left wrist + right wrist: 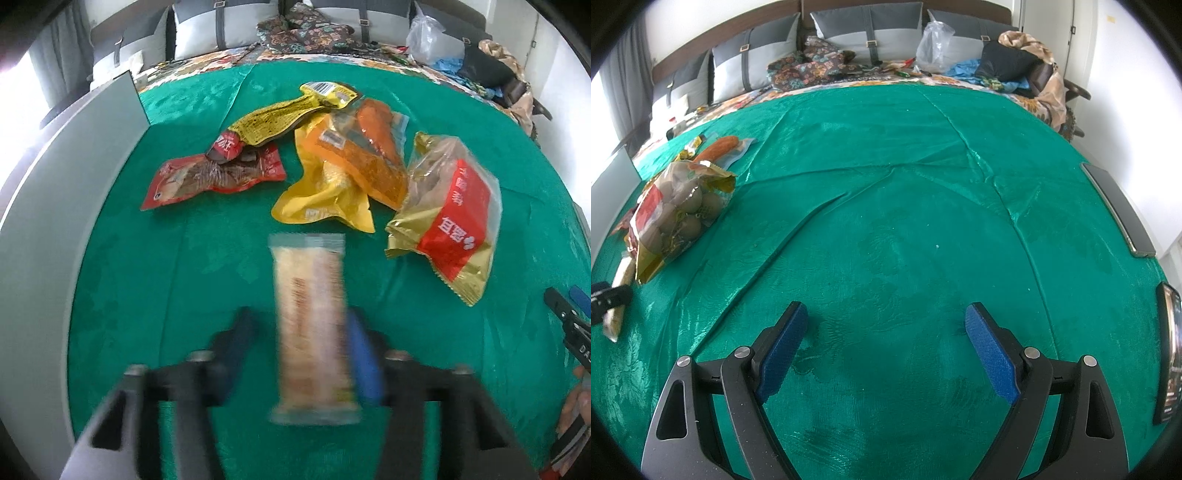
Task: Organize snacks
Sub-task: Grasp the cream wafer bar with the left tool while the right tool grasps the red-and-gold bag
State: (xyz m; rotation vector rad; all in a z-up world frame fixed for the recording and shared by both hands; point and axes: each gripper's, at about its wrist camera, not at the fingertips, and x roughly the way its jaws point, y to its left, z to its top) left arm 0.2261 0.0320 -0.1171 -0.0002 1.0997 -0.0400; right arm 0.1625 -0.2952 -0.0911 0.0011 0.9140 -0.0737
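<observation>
Fingers of your left gripper [299, 332] stand narrowed on either side of a long pale snack bar [312, 325] in a clear wrapper, the blue pad [360, 354] against its right edge and the dark finger close on its left; the picture is smeared with motion, so you cannot tell for sure whether both pads press on it. That gripper tips steeply down at the green cloth [147, 295]. The bar runs lengthwise between the fingers, its far end reaching past the tips.

Beyond the tips and to their right lies a gold-and-red bag [448, 218] with white characters on its red band, too skewed to read. Straight ahead, further off, sits a crumpled yellow pouch [325, 195] under an orange packet [373, 162]. Ahead and left lies a red packet [214, 177], and past it a yellow-and-black pouch [280, 118] bearing a barcode label; its print is too small to read. A grey panel [55, 206] stands far left of the fingers.

Your right gripper [886, 314] points down at bare cloth, its blue-padded fingers [786, 343] spread wide with nothing between them. Far to their left you see the bag of round brown pieces and the bar's end. Two dark flat devices [1119, 210] lie off to the right. Cushions [868, 29] line the far edge.
</observation>
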